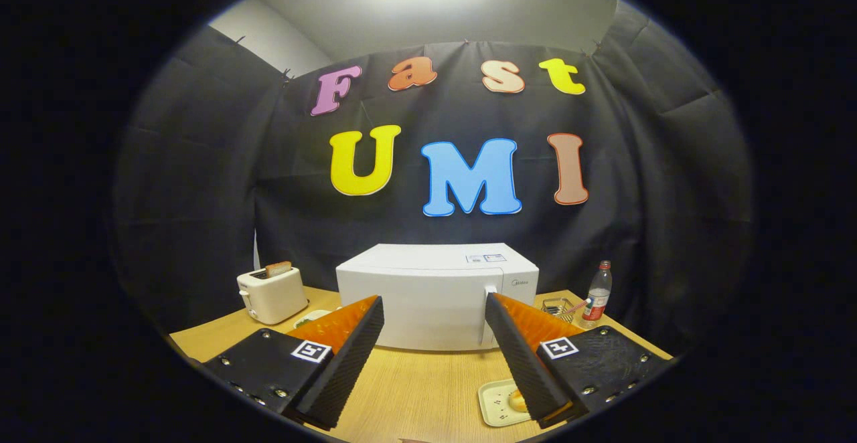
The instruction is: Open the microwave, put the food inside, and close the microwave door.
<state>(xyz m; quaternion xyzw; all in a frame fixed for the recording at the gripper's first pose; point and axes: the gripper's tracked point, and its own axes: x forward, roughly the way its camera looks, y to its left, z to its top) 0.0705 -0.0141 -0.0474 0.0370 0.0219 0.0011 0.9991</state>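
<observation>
Pale wood-grain laminate covers the table, a smooth light-tan surface carrying everything in the booth. At the far left stands a cream plastic two-slot toaster with rounded corners and a slice of brown bread poking up from one slot. Just right of it, partly hidden behind the left finger, lies a small pale dish; what it holds is too hidden to tell.

Centre and far stands the white boxy microwave, matte and smooth, with softly rounded top edges and small labels on its roof. Its door is closed, and a slim white vertical handle runs down the right side of the front, partly covered by the right finger's tip.

The gripper hangs in front of the microwave with its jaws wide apart, holding nothing; the ribbed, wedge-shaped fingers frame the door, their tips near it, though I cannot tell whether they touch.

Near and right, a pale rectangular tray with rounded corners carries a golden round bun, half hidden by the right finger. Farther right sit a small wire basket and, beside it, a clear plastic bottle with a red label standing upright.
</observation>
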